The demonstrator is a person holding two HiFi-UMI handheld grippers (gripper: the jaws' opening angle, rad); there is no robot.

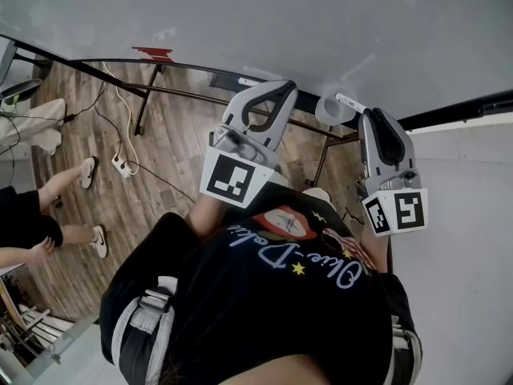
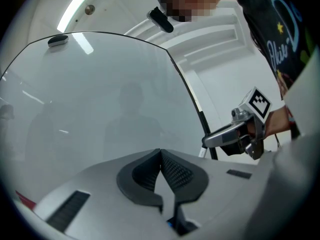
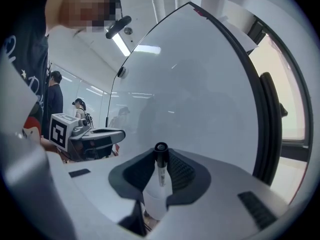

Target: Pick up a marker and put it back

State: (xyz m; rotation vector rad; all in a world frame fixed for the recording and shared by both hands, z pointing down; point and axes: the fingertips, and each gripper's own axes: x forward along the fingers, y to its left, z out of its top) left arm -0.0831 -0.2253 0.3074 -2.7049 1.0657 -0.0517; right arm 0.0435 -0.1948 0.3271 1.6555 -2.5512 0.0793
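A marker with a white body and a black cap stands between the jaws of my right gripper, which is shut on it, cap end pointing away from the camera. In the head view the marker sticks out leftwards from the right gripper's tip, close to the glossy whiteboard. My left gripper is held level beside it. Its pads meet with nothing between them. Each gripper view shows the other gripper: the right one and the left one.
A white round thing sits at the marker's far end; what it is I cannot tell. The board's dark stand and cables with a power strip are on the wood floor. A person's legs are at left, a white wall at right.
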